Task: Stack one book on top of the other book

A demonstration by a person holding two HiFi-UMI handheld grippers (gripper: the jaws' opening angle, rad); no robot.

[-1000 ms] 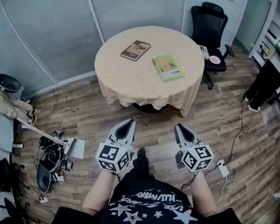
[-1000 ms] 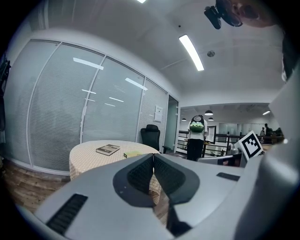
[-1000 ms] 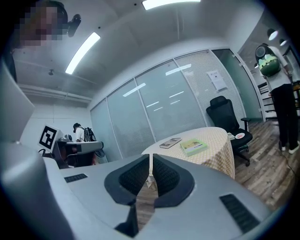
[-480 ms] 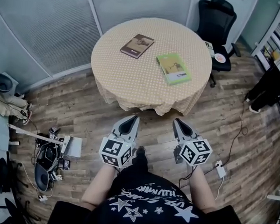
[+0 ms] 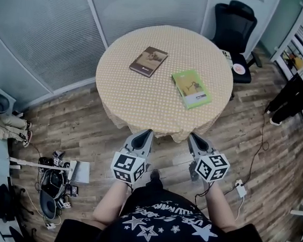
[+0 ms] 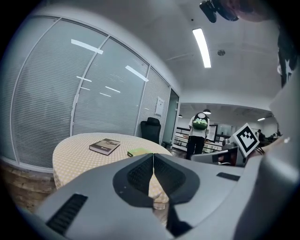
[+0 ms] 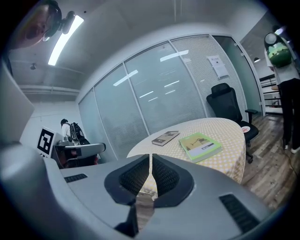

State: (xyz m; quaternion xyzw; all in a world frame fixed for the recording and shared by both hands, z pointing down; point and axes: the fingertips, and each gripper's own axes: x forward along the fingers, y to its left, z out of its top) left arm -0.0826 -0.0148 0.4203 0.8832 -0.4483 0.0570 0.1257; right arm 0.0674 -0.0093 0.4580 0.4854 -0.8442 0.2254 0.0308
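A brown book [image 5: 148,61] and a green book [image 5: 191,88] lie apart on the round table [image 5: 122,101] with a dotted yellow cloth. The brown one is at the far left, the green one nearer and to the right. Both grippers hang in front of the table's near edge, above the wood floor. My left gripper [image 5: 147,133] is shut and holds nothing. My right gripper [image 5: 193,137] is shut and empty too. The left gripper view shows the brown book [image 6: 105,146] and the green book [image 6: 139,152] beyond the jaws; the right gripper view shows the brown book [image 7: 165,137] and the green book [image 7: 200,146].
A black office chair [image 5: 239,29] stands behind the table at the right. Cables and gear [image 5: 55,173] lie on the floor at the left, a white power strip [image 5: 240,188] at the right. A blinds-covered glass wall [image 5: 45,31] curves behind. A person with a backpack [image 6: 199,133] stands far off.
The table and books have come closer and lower in the head view. Both grippers have advanced toward the table's near edge, still shut.
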